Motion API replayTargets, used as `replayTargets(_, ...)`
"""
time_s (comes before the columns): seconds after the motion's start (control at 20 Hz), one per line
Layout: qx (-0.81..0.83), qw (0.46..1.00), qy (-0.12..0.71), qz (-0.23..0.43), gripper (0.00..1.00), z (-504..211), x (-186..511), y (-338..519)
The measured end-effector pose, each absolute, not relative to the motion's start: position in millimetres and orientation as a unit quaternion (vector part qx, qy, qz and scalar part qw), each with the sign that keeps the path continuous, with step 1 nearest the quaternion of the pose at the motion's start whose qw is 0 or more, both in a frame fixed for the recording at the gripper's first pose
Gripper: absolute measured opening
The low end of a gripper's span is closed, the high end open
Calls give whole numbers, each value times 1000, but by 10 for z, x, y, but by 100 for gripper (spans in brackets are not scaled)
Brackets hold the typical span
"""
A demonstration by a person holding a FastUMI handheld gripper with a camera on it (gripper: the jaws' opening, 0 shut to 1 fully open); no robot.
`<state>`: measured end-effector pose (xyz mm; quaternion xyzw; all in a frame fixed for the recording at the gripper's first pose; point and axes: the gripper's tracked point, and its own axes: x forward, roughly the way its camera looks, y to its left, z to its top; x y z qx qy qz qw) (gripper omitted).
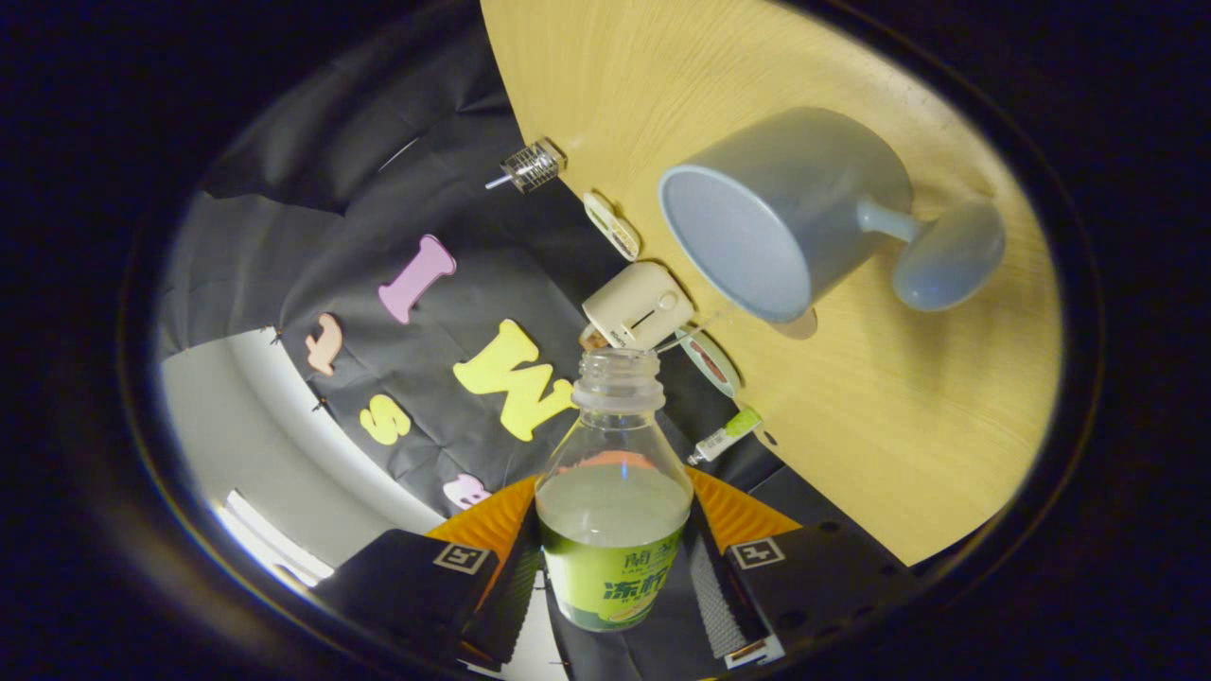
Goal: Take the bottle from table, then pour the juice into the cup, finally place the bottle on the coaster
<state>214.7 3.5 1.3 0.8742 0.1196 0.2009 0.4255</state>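
The bottle [613, 492] was held clamped between the two fingers of the gripper [613, 577], both fingers pressed against its labelled lower body. The cap was off; the open neck pointed forward, away from the gripper. Pale juice was seen filling roughly the lower half of the bottle. The view was strongly rolled, so the tabletop [908, 454] appeared tipped up, ahead and to the right of the fingers.

The cup [785, 213] was noted beyond the bottle mouth and to its right, standing on the tabletop with its open rim turned toward the camera and its interior seen empty. A round coaster [949, 255] lay just beside the cup on its far side.

Along the tabletop edge, several small items were recorded: a cream box-shaped device [637, 305] just ahead of the bottle mouth, a small wire cage [533, 165] further off, and a green-capped tube [726, 435] near the right of the bottle neck.
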Motion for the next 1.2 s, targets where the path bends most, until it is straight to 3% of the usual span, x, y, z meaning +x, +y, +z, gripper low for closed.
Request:
replayTargets(0.25, 895, 380, 112, 203, 77, 12, 2159, -31)
replayTargets(1.2, 893, 386, 142, 185, 77, -120, 2088, -39)
